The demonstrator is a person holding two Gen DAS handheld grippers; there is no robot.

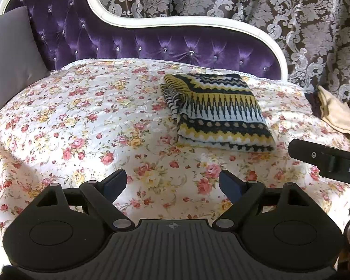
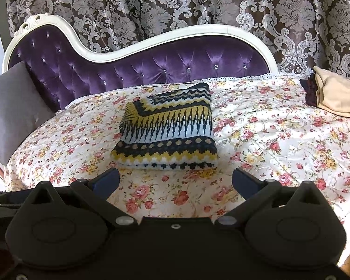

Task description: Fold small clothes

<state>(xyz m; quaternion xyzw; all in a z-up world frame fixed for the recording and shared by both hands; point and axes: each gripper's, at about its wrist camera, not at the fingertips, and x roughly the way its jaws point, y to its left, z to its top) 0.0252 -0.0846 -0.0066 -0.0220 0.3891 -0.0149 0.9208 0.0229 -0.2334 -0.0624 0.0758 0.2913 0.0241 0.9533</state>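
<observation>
A folded knitted sweater point(image 1: 218, 112), striped in yellow, black and white, is lying on the flowered cover point(image 1: 86, 126) of a purple tufted couch point(image 1: 133, 39), toward its back and right of middle in the left wrist view. The left claw point(image 1: 172, 184) is hanging over bare cover in front of the sweater, its jaws standing wide apart and grasping nothing. The right claw point(image 2: 176, 180) is hanging just before the sweater's near edge, likewise released and empty. A grey cushion point(image 2: 14, 114) is leaning at the couch's left end; beige cloth point(image 2: 336, 98) is resting at the right. A patterned curtain point(image 2: 175, 7) is hanging behind.
</observation>
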